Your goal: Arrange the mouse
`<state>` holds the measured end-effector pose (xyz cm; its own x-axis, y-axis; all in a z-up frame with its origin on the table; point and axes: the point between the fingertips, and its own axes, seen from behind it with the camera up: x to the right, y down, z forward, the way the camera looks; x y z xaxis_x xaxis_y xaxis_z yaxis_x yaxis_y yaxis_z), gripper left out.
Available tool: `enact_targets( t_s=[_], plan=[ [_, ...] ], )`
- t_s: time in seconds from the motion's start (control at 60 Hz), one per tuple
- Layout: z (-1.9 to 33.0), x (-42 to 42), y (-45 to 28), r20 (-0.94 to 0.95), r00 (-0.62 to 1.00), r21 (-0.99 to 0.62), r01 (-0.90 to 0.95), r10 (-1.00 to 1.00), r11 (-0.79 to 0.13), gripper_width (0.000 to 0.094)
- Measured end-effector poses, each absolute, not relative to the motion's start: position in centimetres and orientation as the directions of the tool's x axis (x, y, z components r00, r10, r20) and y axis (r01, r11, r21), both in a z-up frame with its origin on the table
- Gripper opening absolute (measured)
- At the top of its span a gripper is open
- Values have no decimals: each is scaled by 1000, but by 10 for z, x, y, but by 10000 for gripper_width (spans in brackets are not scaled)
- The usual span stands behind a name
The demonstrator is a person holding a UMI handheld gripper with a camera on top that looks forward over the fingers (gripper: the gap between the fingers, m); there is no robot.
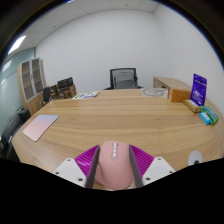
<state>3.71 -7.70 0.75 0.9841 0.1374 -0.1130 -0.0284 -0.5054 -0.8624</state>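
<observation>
You have a pale pink mouse (pixel 112 165) lengthwise between the fingers. Its scroll wheel faces up. It sits low over the wooden table (pixel 110 120).

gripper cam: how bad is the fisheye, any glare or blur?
Gripper view: strong barrel distortion, the table edge and wall lines bow; a bright ceiling light flares above the shelves, elsewhere the light is even and soft; the pink mouse between the fingers is a little soft, the chair beyond is fairly crisp.

Wooden table (pixel 110 125) bears a pink pad (pixel 41 126) and a purple box (pixel 199 88).
</observation>
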Motion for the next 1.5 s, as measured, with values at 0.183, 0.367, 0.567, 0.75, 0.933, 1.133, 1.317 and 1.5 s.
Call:
enact_targets(
  t_s=[0.183, 0.367, 0.567, 0.75, 0.933, 1.133, 1.317, 1.5],
  plan=[
    [3, 45, -78, -85, 995, -833, -45, 46, -552, 452],
    [2, 45, -74, -63, 998, -838, -47, 11, -544, 404],
    [6, 44, -72, -89, 990, -838, -135, -111, -529, 404],
    [20, 25, -76, -48, 977, -847, -151, -208, -510, 405],
    [85, -59, -53, -7, 989, -885, -74, -145, -460, 403],
    [132, -210, 9, -24, 999, -913, -35, -33, -407, 402],
    [91, -339, 37, -45, 998, -881, -18, 46, -472, 403],
    [41, -398, 43, -11, 998, -844, 28, 68, -536, 403]
  ],
)
